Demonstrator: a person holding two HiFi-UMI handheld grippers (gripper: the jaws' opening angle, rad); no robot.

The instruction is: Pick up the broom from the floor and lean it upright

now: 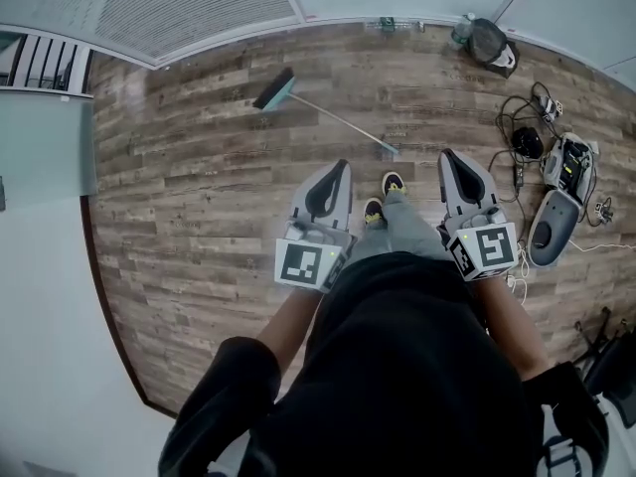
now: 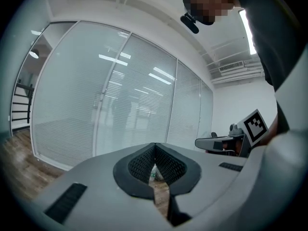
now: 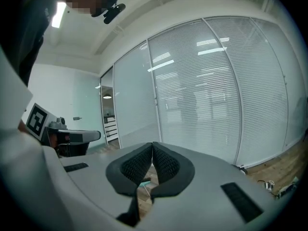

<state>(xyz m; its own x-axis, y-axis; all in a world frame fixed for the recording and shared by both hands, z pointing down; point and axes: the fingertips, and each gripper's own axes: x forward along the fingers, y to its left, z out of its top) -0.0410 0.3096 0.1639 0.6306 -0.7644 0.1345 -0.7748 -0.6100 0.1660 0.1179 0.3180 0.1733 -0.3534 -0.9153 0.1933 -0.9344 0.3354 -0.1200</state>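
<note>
The broom [image 1: 318, 110] lies flat on the wooden floor ahead of me, its teal head at the upper left and its thin handle running down to the right. A bit of its teal head [image 3: 146, 182] shows through the gap of the right jaws. My left gripper [image 1: 342, 165] is held level in front of my body, shut and empty, well short of the broom. My right gripper [image 1: 446, 154] is held beside it, also shut with nothing in it. In the left gripper view the left gripper [image 2: 154, 145] has its tips touching; likewise the right gripper [image 3: 152, 144].
A glass partition with blinds [image 1: 199, 3] runs along the far side. Cables, a charger and grey devices [image 1: 556, 182] lie on the floor at right. A dark bag [image 1: 489, 41] sits by the far wall. My shoes [image 1: 383, 197] are between the grippers.
</note>
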